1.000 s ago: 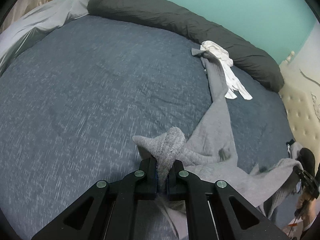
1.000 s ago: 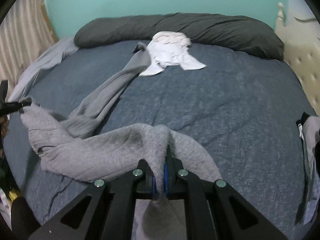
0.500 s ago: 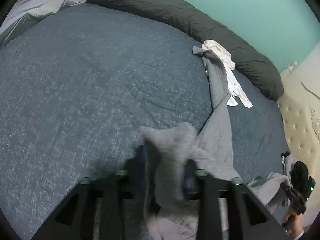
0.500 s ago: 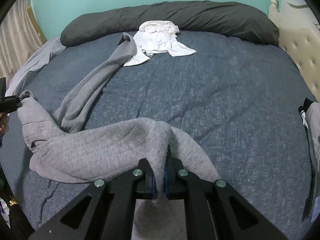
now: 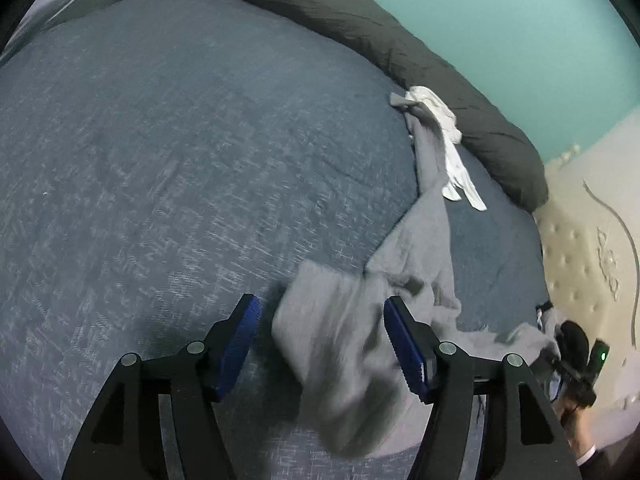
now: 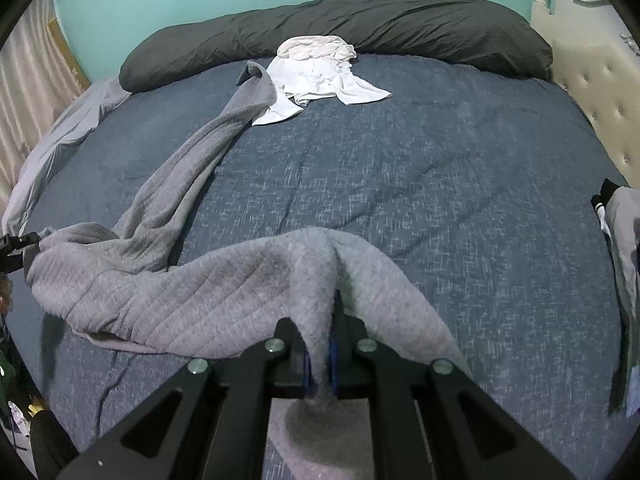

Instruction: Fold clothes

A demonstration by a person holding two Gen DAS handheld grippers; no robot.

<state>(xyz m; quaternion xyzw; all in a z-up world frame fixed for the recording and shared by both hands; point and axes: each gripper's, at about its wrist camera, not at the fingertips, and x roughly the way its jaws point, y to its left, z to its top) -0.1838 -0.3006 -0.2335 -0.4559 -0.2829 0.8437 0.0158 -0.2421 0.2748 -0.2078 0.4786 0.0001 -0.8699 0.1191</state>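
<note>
A blue bedspread carries a grey garment sprawled across its near side, one leg reaching a white garment by the dark bolster. The right gripper pinches a grey fold; the left gripper, jaws opening, straddles loose cloth.

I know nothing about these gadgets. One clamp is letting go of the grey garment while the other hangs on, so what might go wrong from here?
1. The left gripper is opening with the grey garment loose between its fingers; the dropped corner may land bunched, not flat.
2. The right gripper is shut on a fold; any pull could drag the garment askew across the bed.
3. The garment's far end overlaps the white clothes, so tugging may drag them along.
</note>
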